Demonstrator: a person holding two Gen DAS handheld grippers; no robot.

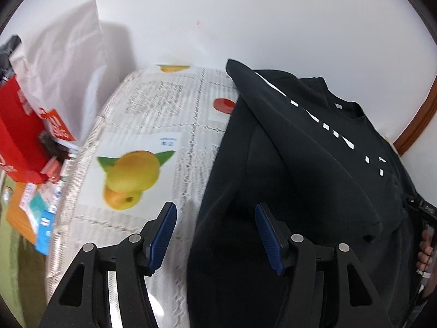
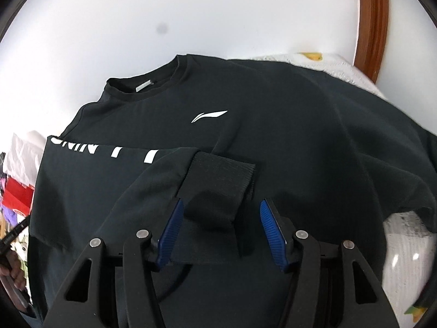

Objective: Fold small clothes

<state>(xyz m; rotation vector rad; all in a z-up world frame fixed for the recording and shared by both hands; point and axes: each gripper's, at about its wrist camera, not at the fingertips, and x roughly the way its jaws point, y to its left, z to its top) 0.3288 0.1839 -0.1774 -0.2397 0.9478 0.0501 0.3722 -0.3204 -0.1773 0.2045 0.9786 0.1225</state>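
A black long-sleeved sweatshirt point(image 2: 273, 125) with a white logo lies spread on the table, neck away from me. One sleeve with white lettering is folded across the chest; its ribbed cuff point(image 2: 221, 188) lies just ahead of my right gripper point(image 2: 220, 213), which is open and holds nothing. In the left wrist view the same sweatshirt point(image 1: 300, 169) fills the right half, with the folded sleeve running diagonally over it. My left gripper point(image 1: 215, 216) is open and empty above the sweatshirt's left edge.
The table wears a white lace cloth with fruit prints point(image 1: 131, 175). At its left stand a red box point(image 1: 19, 136), a white bag point(image 1: 65, 63) and small packets point(image 1: 41, 213). A white wall is behind, with a wooden frame point(image 2: 372, 22) at right.
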